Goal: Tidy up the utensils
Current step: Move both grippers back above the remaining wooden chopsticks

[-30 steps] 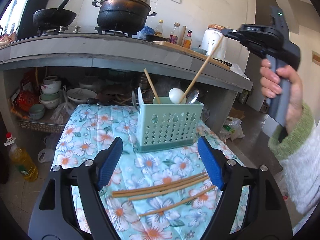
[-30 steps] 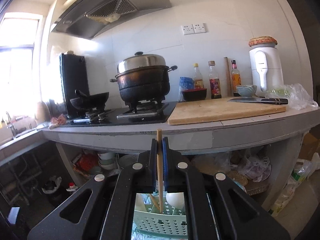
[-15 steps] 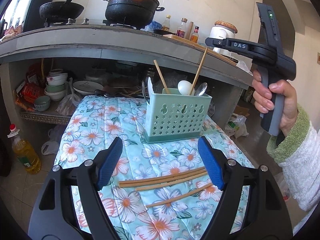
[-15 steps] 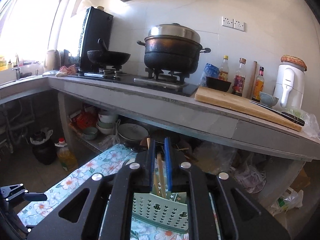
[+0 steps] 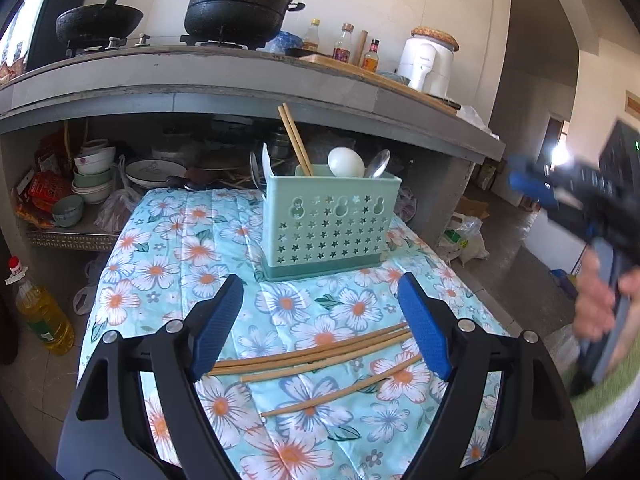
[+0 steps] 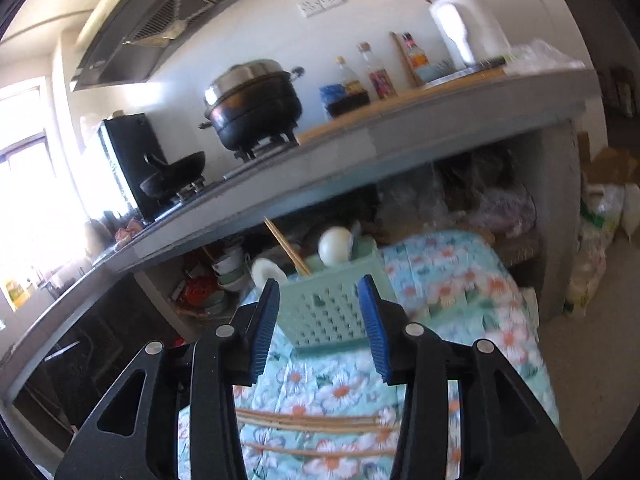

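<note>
- Left wrist view: the left hand-held gripper (image 5: 320,322) hangs low over the flowered tabletop (image 5: 168,248), jaws spread wide with nothing between the pads. It looks lined up on the loose chopsticks (image 5: 312,358) lying crosswise just ahead of it, probably the next pick.
- Behind them stands the mint utensil holder (image 5: 330,226), upright, with a pair of chopsticks (image 5: 295,140) leaning together out of its left end, and a white spoon (image 5: 346,162) and a metal spoon (image 5: 378,164) poking up to their right. The holder is clearly where everything is meant to go.
- Off to the right, blurred, a hand (image 5: 596,304) carries the right hand-held gripper (image 5: 532,188) clear of the holder.
- Right wrist view: the right hand-held gripper (image 6: 320,326) has just been opening, jaws now partly apart and empty. Past them the holder (image 6: 328,304) shows the same leaning pair of chopsticks (image 6: 286,246), free of the pads. Loose chopsticks (image 6: 308,420) wait on the cloth below.
</note>
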Available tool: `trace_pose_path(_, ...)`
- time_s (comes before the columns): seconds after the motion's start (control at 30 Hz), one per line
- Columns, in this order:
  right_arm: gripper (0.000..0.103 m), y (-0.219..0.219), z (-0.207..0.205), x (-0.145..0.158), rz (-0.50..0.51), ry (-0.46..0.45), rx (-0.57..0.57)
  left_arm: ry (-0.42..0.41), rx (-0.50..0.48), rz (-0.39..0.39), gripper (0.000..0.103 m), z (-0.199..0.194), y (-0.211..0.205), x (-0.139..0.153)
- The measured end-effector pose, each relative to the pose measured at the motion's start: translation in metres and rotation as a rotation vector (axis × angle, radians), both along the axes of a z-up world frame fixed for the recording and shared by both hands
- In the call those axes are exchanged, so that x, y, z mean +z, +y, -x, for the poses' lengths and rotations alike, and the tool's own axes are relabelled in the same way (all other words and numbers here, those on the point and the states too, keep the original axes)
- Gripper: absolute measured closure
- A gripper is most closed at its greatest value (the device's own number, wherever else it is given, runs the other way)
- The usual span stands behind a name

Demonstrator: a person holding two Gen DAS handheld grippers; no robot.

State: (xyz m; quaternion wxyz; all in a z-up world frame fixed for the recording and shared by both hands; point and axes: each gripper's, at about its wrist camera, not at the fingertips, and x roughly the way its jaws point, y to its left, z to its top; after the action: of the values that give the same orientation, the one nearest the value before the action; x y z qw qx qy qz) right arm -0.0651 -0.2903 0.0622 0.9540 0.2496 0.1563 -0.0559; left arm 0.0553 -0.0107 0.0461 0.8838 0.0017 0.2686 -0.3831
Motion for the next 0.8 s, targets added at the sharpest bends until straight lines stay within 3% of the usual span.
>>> trace_pose_path(0.17, 0.054, 0.008, 0.01, -0.065, -0.095, 0.186, -0.042, 0.006, -0.001, -0.07, 0.027, -0.001, -0.015, -0.006)
trace_pose_path(0.3, 0.049, 0.006, 0.009, -0.09, -0.144, 0.281, -0.03, 0.01, 0.018, -0.085, 0.027, 0.001, -0.021, -0.009)
trace_pose_path(0.43, 0.045, 0.002, 0.008, -0.099, -0.163, 0.305, -0.021, 0.028, 0.037, -0.09, 0.027, 0.002, -0.024, -0.012)
trace_pose_path(0.8, 0.044, -0.006, 0.003, -0.109, -0.224, 0.33, 0.005, 0.035, 0.048, -0.139, 0.027, 0.0, -0.035, -0.018)
